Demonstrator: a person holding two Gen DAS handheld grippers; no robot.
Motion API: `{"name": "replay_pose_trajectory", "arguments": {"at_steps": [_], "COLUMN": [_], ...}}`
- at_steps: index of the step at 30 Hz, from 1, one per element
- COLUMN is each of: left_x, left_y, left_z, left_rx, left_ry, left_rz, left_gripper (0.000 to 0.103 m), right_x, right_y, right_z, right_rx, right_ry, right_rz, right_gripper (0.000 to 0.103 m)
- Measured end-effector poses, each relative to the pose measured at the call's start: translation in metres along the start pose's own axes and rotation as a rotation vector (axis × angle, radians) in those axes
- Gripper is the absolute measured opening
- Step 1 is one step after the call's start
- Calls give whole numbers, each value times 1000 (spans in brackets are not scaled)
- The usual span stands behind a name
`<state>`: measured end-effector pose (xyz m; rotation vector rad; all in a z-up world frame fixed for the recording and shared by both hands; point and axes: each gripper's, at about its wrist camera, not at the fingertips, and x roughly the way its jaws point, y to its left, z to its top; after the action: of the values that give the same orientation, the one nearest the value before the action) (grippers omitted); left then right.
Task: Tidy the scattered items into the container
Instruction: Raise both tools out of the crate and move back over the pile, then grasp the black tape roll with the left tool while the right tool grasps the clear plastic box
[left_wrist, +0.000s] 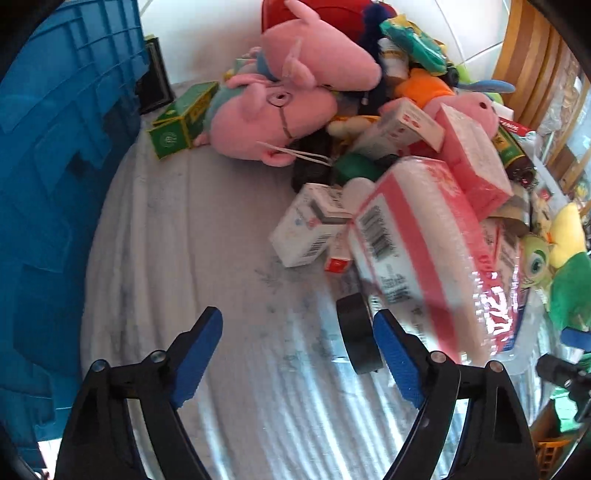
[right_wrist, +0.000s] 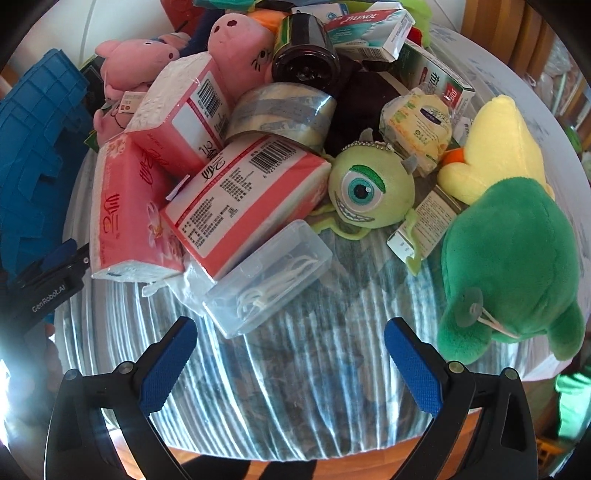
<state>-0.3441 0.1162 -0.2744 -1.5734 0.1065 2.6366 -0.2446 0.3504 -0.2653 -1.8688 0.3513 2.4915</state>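
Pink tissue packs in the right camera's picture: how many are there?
3: one upright at left, one leaning above it, one lying in the middle. The heap may hide more.

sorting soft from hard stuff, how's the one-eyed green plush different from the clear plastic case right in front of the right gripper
The one-eyed green plush is round, fuzzy and opaque, with a big stitched eye and a toothy grin; the clear plastic case is a flat, hard-looking, see-through box with white pieces visible inside. The plush has a bead chain on top; the case shows no such loop. The case lies nearer the gripper, partly under a pink tissue pack. Both rest on the striped cloth.
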Motion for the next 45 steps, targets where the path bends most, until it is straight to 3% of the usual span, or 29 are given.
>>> {"name": "replay_pose_trajectory", "arguments": {"at_steps": [6, 10, 14, 19, 23, 27, 28, 30, 32, 34, 37, 39, 44, 45], "left_x": [13, 6, 5, 34, 43, 49, 47, 43, 38, 32, 22, 20, 22, 22], "left_y": [23, 24, 8, -14, -18, -21, -20, -18, -14, -8, 2, 5, 0, -4], "left_z": [-14, -17, -17, -15, -11, -13, -13, -15, -18, -23, -27, -26, -21, -21], "left_rx": [-19, -36, 10, 101, 93, 88, 90, 89, 75, 54, 27, 24, 57, 77], "left_ry": [58, 42, 36, 87, 87, 106, 102, 106, 112, 114, 104, 111, 104, 99], "left_rz": [48, -20, -78, -30, -63, -88, -89, -91, -98, -122, -155, -158, -118, -97], "left_gripper": [85, 85, 85, 85, 85, 70, 68, 64, 63, 63, 63, 63, 63, 63], "right_x": [7, 11, 13, 13, 13, 24, 25, 29, 31, 32, 32, 28, 23, 22], "right_y": [-2, -3, -5, -5, 3, 9, 9, 4, -2, -10, -22, -26, -31, -30], "right_z": [-1, -4, -8, -8, -2, -3, -5, -11, -19, -28, -41, -45, -47, -48], "right_rx": [11, 7, 15, 23, 31, 50, 57, 64, 66, 68, 76, 75, 103, 107], "right_ry": [8, 18, 24, 24, -10, -11, -8, 7, 31, 46, 53, 48, 5, -16], "right_rz": [10, -5, -8, -14, 5, -8, -21, -44, -56, -77, -76, -73, -11, -23], "right_gripper": [103, 103, 103, 103, 103, 103, 101, 85, 61, 47, 47, 56, 102, 103]}}
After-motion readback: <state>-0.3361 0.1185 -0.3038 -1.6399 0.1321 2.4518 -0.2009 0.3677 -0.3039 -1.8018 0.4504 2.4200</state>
